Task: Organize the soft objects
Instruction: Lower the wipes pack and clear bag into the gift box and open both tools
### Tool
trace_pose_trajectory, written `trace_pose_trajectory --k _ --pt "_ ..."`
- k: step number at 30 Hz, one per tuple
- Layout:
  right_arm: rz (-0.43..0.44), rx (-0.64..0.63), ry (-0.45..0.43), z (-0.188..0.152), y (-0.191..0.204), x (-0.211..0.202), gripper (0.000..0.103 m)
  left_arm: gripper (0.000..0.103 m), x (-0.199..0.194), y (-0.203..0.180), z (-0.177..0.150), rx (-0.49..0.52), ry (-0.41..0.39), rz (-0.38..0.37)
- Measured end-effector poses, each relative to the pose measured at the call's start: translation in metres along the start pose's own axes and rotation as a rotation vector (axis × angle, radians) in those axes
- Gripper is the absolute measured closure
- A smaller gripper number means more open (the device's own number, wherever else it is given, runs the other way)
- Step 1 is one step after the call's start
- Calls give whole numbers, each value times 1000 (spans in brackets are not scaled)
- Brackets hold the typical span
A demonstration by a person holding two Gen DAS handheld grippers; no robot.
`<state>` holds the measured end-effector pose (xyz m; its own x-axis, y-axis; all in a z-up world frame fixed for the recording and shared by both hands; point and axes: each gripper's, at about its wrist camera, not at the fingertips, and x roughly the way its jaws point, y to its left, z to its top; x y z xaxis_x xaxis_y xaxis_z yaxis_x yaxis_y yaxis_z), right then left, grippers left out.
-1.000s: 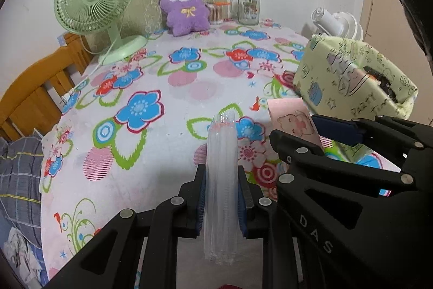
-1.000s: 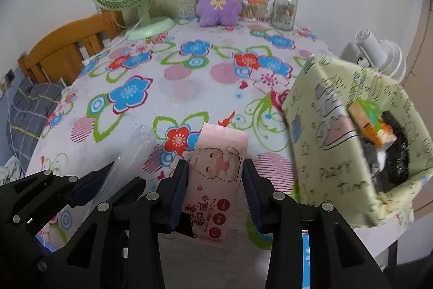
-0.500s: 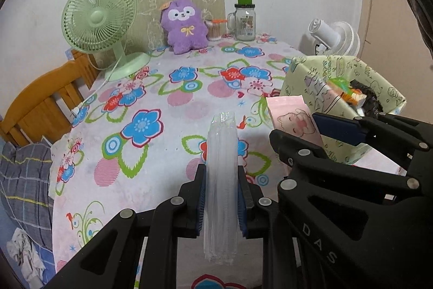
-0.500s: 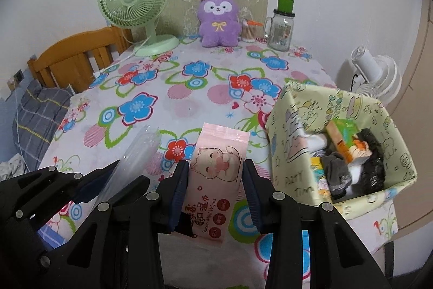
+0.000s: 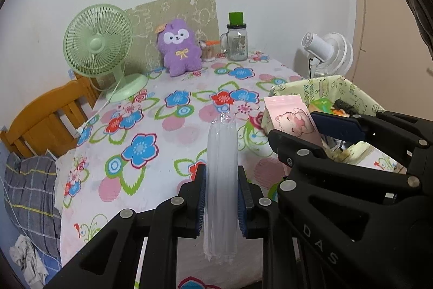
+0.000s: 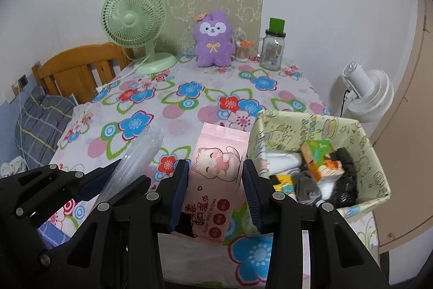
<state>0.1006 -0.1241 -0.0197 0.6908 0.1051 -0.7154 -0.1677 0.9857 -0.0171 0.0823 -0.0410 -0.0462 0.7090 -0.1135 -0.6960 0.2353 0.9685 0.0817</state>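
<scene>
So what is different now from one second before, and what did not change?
Both grippers have risen: the table looks farther below, and the inside of the box now shows. Unchanged: the left gripper stays shut on the clear plastic pack, the right gripper on the pink wipes pack. Nothing was let go.

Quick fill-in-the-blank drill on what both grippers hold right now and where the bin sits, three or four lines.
1. The right gripper is shut on a pink pack of ____.
2. The left gripper grips a clear plastic sleeve of the colour ____.
3. The soft items already sorted lie in the ____ fabric bin.
4. The plush toy by the wall is ____.

Missing: wipes; transparent; pale green; purple
</scene>
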Motion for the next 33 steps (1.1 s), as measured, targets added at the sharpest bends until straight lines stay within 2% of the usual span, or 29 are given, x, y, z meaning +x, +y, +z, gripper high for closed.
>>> trace_pose_trajectory --k 15,33 --pt "-32 29 -39 8 -51 -18 60 84 -9 -42 28 42 -53 -12" --pt "-89 103 -25 4 -118 -5 60 84 18 -102 53 114 -61 -65"
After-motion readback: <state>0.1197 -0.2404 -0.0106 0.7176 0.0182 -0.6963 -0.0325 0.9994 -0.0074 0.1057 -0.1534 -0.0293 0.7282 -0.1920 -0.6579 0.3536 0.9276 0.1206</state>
